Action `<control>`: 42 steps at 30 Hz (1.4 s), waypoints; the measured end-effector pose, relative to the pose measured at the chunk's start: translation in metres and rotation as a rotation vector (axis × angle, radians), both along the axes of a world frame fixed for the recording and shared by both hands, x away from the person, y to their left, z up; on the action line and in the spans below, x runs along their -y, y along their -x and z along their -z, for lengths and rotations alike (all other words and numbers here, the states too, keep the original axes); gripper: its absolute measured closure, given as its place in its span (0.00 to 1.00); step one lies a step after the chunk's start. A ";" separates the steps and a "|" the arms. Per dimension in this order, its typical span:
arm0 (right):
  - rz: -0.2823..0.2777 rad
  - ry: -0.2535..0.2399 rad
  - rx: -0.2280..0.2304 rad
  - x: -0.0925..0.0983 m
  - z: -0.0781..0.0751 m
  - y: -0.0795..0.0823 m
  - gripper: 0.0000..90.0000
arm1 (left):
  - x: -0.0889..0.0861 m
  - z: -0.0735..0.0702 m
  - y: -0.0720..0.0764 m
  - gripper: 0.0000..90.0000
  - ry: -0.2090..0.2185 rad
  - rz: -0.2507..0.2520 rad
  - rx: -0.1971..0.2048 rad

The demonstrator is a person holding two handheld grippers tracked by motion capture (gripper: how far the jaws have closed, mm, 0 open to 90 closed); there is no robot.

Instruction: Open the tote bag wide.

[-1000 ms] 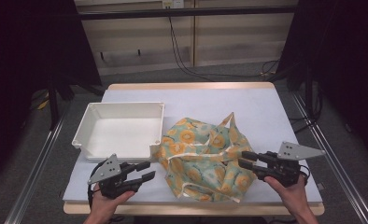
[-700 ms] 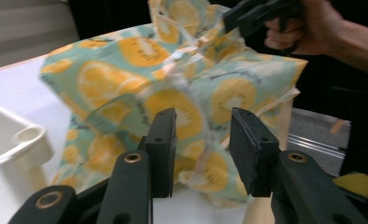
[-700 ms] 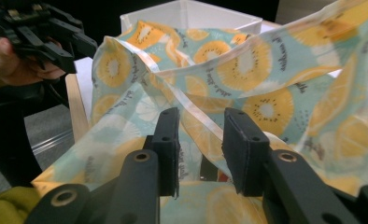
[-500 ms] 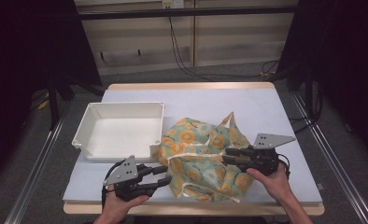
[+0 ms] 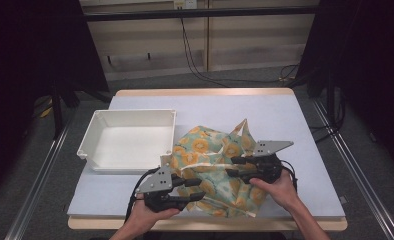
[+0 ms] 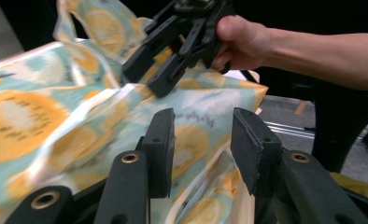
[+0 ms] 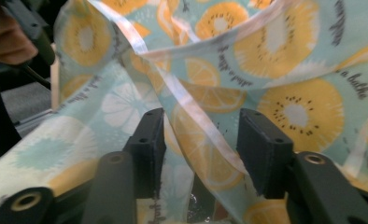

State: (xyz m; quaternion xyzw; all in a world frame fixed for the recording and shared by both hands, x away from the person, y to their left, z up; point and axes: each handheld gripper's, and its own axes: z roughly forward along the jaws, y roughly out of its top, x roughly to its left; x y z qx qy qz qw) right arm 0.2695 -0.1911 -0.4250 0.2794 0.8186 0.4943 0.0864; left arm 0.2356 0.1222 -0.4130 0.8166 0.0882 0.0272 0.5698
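A pale blue-grey tabletop (image 5: 285, 117) with a light wooden edge stands on a grey floor, with dark curtains to either side, a beige panelled wall behind, and black cables trailing down that wall and across the floor. A white rectangular tray (image 5: 127, 140) sits on the left half of the tabletop. Just beside the tray, toward the near edge, lies a crumpled fabric bag (image 5: 210, 160) in mint green printed with orange and yellow fruit slices, 1 pale handle loop standing up at its far side.

2 forearms come in from the near edge. The left claw (image 5: 197, 189) reaches into the bag's near-left side; in the left gripper view (image 6: 201, 149) its 2 black jaws stand partly apart with the printed cloth lying between and below them, and the pads do not press on it. The right claw (image 5: 232, 167) rests over the bag's right part, pointing left toward the other claw. In the right gripper view (image 7: 198, 149) its jaws have just been opening and now stand apart, with a pale handle strap (image 7: 191, 112) and folds of cloth running between them, loose rather than pinched. The left gripper view also shows the right claw (image 6: 147, 77) with its tips touching the cloth.
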 end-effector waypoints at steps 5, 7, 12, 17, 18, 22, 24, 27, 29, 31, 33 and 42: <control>-0.007 0.041 0.001 -0.008 0.007 -0.003 0.58 | 0.016 0.005 -0.005 0.61 -0.015 0.030 0.002; -0.007 0.049 0.001 -0.008 0.008 -0.004 0.60 | 0.023 0.006 -0.007 0.61 -0.011 0.053 -0.010; -0.011 0.056 -0.018 -0.011 0.013 -0.007 0.84 | 0.040 0.011 -0.011 0.55 -0.033 0.086 0.002; -0.011 0.041 -0.025 -0.011 0.014 -0.009 0.98 | 0.048 0.018 -0.009 0.49 -0.043 0.097 0.018; -0.003 0.036 -0.026 -0.010 0.014 -0.009 1.00 | 0.048 0.018 -0.010 0.48 -0.046 0.093 0.024; 0.018 0.010 -0.025 -0.006 0.011 -0.010 1.00 | 0.050 0.020 -0.012 0.44 -0.042 0.093 0.024; 0.027 -0.001 -0.023 -0.003 0.009 -0.010 1.00 | 0.053 0.020 -0.010 0.43 -0.058 0.093 0.042; 0.040 -0.014 -0.024 -0.002 0.008 -0.011 1.00 | 0.058 0.019 -0.009 0.42 -0.078 0.113 0.063; 0.042 -0.026 -0.024 -0.001 0.006 -0.012 1.00 | 0.061 0.020 -0.009 0.40 -0.062 0.133 0.058; 0.039 -0.032 -0.021 -0.001 0.005 -0.013 1.00 | 0.067 0.023 -0.009 0.34 -0.071 0.125 0.062; 0.044 -0.035 -0.020 0.000 0.004 -0.013 1.00 | 0.071 0.024 -0.009 0.34 -0.084 0.134 0.067; 0.054 -0.051 -0.022 0.005 0.002 -0.014 1.00 | 0.076 0.032 -0.019 0.59 -0.147 0.063 0.088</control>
